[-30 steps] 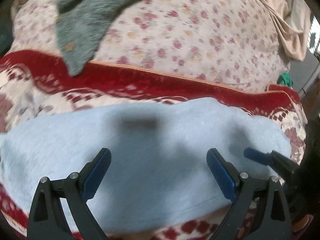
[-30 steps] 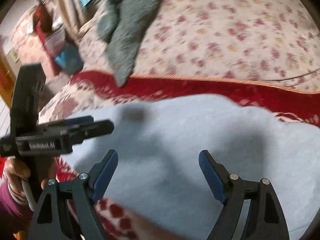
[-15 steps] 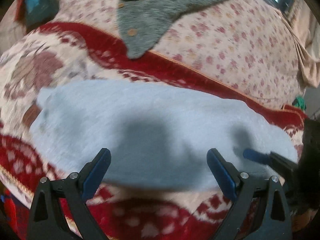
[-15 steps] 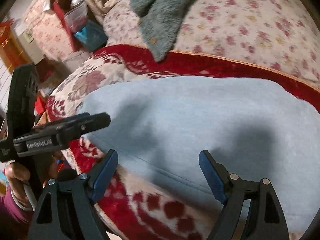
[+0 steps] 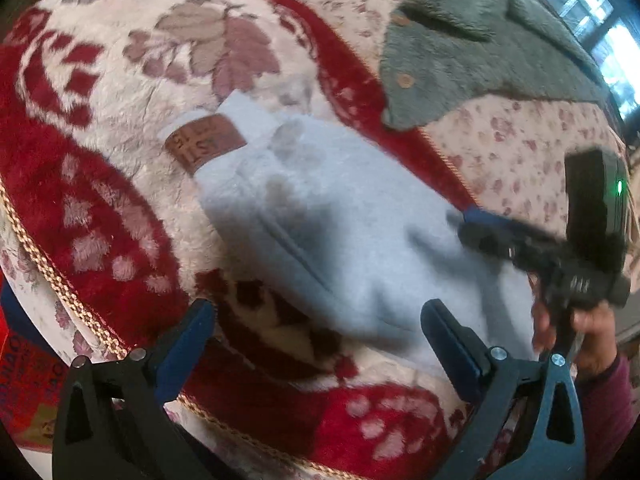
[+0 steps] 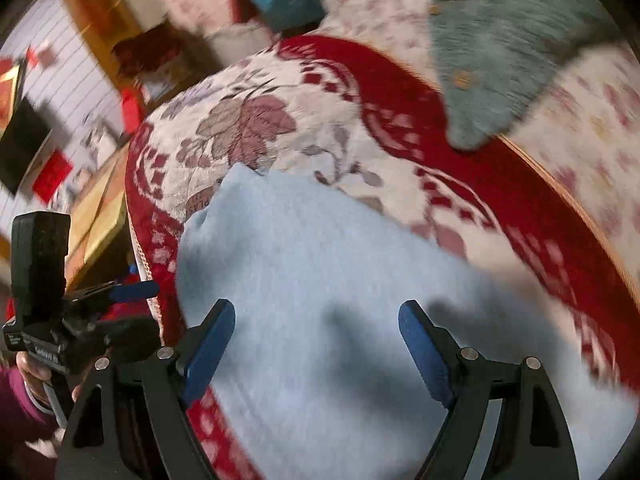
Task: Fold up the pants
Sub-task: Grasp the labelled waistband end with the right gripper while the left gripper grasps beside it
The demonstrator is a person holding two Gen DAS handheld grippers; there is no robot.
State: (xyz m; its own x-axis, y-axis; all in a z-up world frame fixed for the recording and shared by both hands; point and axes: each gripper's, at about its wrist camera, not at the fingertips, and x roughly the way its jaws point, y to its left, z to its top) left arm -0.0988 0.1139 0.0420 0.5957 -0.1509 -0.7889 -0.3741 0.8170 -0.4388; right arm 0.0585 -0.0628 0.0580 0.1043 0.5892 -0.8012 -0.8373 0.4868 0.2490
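Light blue pants (image 5: 340, 220) lie flat on a red and cream blanket (image 5: 120, 240), the brown leather patch (image 5: 206, 142) marking their waist end at upper left. My left gripper (image 5: 316, 320) hovers over the pants' near edge, its jaws opening and gripping nothing; only pants and blanket lie below them. In the right wrist view the pants (image 6: 320, 260) fill the lower middle. My right gripper (image 6: 318, 316) is open above them and holds nothing. Each gripper shows in the other's view: the right gripper (image 5: 480, 220) over the pants at right, the left gripper (image 6: 132, 290) at the left edge.
A grey fleece garment (image 5: 480, 48) with buttons lies on the floral sheet (image 5: 520, 140) beyond the blanket, also seen as the grey fleece (image 6: 520, 60). The bed's edge (image 6: 140, 240) drops off at left toward cluttered floor and furniture. A hand (image 5: 592, 320) holds the right gripper.
Both grippers swept along the pants toward the waist end and rolled. The leather patch and the bed's corner came into view. The left jaws stand a little wider.
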